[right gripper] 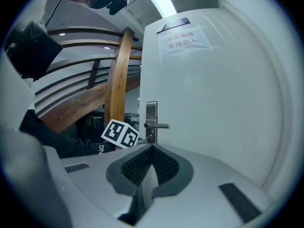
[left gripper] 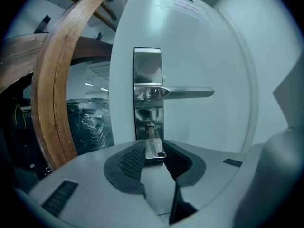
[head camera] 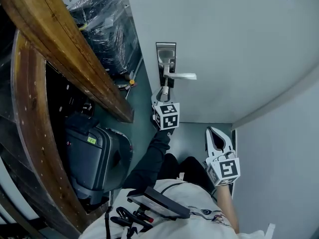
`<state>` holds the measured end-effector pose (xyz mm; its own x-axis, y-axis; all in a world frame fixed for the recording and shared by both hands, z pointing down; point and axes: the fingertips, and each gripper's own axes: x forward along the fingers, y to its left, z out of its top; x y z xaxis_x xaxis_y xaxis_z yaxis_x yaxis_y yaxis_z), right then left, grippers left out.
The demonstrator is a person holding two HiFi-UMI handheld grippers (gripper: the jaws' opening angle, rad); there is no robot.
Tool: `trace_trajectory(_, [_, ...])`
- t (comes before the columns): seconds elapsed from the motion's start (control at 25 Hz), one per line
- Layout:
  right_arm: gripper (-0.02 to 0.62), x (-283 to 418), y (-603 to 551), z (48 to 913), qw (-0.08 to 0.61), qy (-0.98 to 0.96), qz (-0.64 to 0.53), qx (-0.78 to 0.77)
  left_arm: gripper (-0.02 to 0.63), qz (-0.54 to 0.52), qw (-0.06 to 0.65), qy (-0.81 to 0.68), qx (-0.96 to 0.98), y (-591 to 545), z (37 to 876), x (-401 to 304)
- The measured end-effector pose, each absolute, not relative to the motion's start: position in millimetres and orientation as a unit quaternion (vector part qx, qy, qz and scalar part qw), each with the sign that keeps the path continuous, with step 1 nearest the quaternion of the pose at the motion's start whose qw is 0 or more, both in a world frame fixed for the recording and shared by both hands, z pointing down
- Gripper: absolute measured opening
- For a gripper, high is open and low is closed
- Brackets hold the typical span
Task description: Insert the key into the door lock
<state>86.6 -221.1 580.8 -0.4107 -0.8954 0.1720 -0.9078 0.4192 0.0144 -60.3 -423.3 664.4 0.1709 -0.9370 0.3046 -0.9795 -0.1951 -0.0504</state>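
Observation:
A white door carries a steel lock plate with a lever handle pointing right. In the left gripper view the plate fills the middle, with the keyhole below the handle. My left gripper is shut on a silver key, whose blade tip meets the keyhole. My right gripper hangs lower right, away from the door, jaws shut with nothing between them. Its own view shows the lock plate far off and the left gripper's marker cube.
A curved wooden beam runs along the left, close to the door edge. A dark suitcase stands on the floor at lower left. Plastic-wrapped goods lie behind the beam. A white wall closes the right side.

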Motion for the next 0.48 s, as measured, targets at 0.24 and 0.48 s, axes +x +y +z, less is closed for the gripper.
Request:
trace_trajectory(0.24, [0.006,86.7,-226.6,591.4,0.082,-0.841,0.048,0.533,0.117,0.135,0.076,-0.631,0.760,-431.6,663.6,-59.6])
trace_trajectory(0.48, [0.006,89.4,-230.3,593.8,0.081,-0.841,0.050,0.532,0.117,0.139,0.083,-0.631,0.759,-436.6,667.4,-59.2])
